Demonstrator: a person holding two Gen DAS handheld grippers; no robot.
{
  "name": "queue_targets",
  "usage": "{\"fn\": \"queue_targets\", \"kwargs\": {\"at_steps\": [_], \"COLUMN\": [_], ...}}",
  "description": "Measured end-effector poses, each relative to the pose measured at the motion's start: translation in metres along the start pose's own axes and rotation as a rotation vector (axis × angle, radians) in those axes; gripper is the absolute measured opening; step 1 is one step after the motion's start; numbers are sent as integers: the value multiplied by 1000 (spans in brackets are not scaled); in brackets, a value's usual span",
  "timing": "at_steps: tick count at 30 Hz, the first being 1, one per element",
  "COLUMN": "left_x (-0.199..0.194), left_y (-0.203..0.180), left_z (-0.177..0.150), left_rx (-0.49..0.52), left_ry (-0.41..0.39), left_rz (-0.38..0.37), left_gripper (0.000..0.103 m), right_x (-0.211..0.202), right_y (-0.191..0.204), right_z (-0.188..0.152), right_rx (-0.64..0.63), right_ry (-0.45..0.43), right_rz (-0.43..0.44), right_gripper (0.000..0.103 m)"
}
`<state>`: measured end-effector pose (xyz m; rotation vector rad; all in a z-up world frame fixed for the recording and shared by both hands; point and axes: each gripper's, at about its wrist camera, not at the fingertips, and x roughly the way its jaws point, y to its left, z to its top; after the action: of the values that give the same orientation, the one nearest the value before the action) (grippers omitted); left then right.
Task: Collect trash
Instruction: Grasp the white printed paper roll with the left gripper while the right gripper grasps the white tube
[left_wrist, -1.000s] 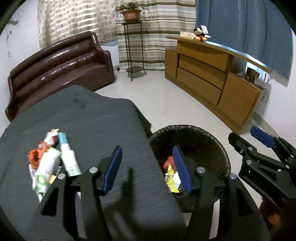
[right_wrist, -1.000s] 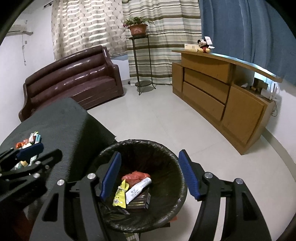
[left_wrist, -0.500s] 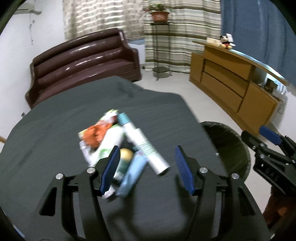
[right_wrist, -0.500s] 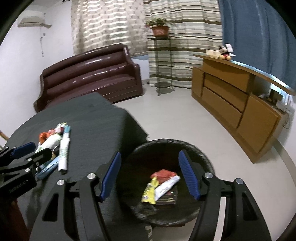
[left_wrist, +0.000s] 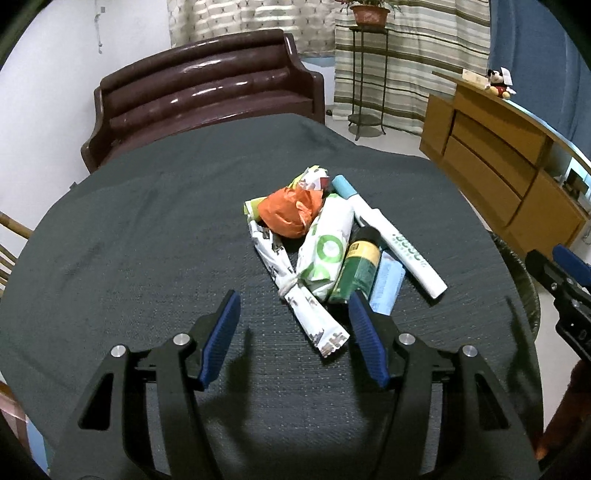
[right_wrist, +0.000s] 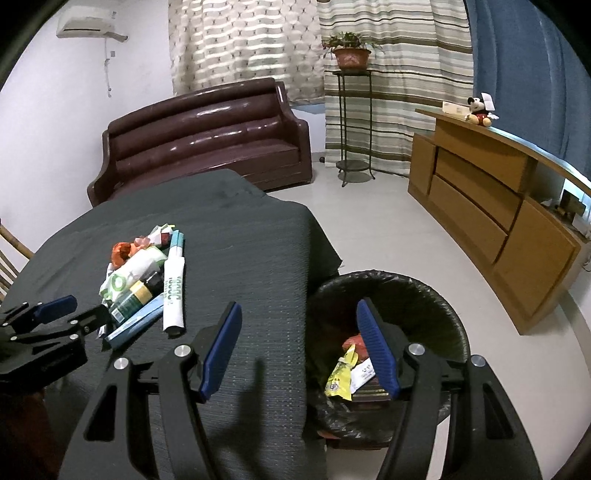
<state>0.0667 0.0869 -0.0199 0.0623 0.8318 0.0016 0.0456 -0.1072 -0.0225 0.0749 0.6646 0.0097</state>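
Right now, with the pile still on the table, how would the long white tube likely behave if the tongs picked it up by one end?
The long white tube looks round and smooth, so it may slip or roll. Its near end is flattened, which suggests soft walls that dent under pressure. It leans across the light blue box, so lifting it could nudge that box.

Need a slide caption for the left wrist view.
Open left gripper nears trash pile on dark table.
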Motion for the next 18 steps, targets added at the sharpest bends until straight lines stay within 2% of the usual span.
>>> {"fn": "queue_targets", "kwargs": {"at_steps": [8, 18], "left_x": [8, 14], "left_y": [16, 17], "left_z": [-9, -1], "left_rx": [-11, -14], "left_ry": [45, 37], "left_rz": [18, 22], "left_gripper": [60, 60], "right_x": [2, 0], "right_y": [8, 12], "right_z": [-1, -1], "right_rx": [-5, -15], "right_ry": [2, 5], "right_rz": [4, 18], "right_gripper": [64, 64]}}
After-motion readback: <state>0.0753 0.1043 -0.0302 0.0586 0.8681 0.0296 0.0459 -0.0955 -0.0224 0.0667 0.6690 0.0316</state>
